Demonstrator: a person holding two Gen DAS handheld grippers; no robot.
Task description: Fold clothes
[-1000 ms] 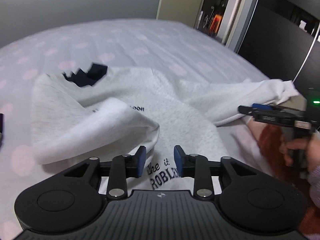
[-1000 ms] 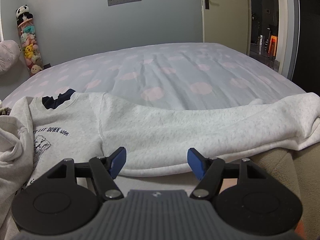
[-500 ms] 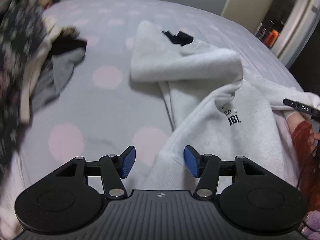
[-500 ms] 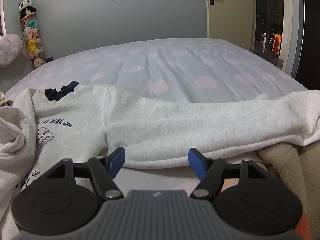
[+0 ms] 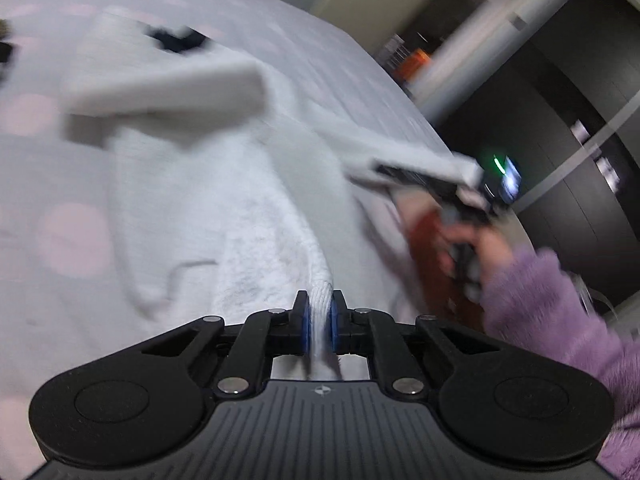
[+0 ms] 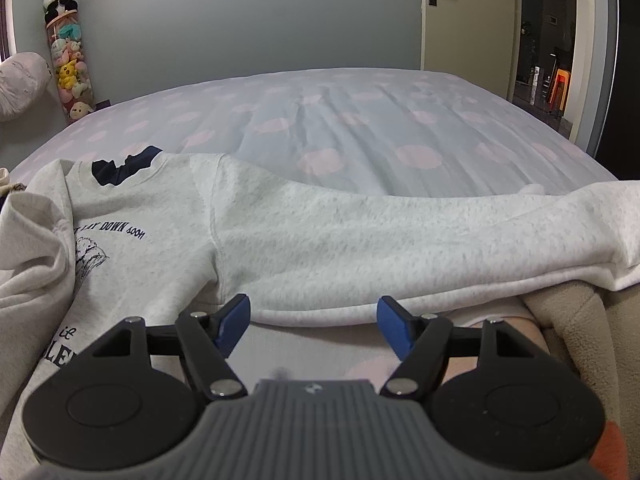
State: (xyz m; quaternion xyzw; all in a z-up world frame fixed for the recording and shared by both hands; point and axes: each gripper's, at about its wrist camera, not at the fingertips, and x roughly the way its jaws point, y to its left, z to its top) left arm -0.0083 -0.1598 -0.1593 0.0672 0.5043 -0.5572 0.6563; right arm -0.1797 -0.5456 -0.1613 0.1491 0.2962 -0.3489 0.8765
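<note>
1. Bed (image 6: 360,128): polka-dot sheet, pale with pink spots. A light grey sweatshirt (image 6: 168,240) lies spread across the near part of it, front up, with dark printed lettering on the chest.
2. Far-left corner of the room, right wrist view: a clear tube of plush toys (image 6: 70,64) stands against the wall with a panda on top.
3. Left gripper (image 5: 319,322): the fingers are pressed together on a ribbed edge of the sweatshirt (image 5: 256,240); cloth fills the gap between the blue pads. The left wrist view is motion-blurred, so finer detail is unreadable.
4. Dark collar (image 6: 124,164): sits toward the far left of the garment. One sleeve is folded over the body just below it.
5. Right gripper (image 6: 314,326): the fingers are spread wide and hold nothing. They sit just short of the lower edge of the other sleeve (image 6: 400,232), which stretches out toward the right edge of the bed.
6. Right side, left wrist view: a hand (image 5: 480,248) in a fuzzy purple sleeve (image 5: 560,308) grips the right gripper's handle.
7. Far right: an open door (image 6: 460,20).
</note>
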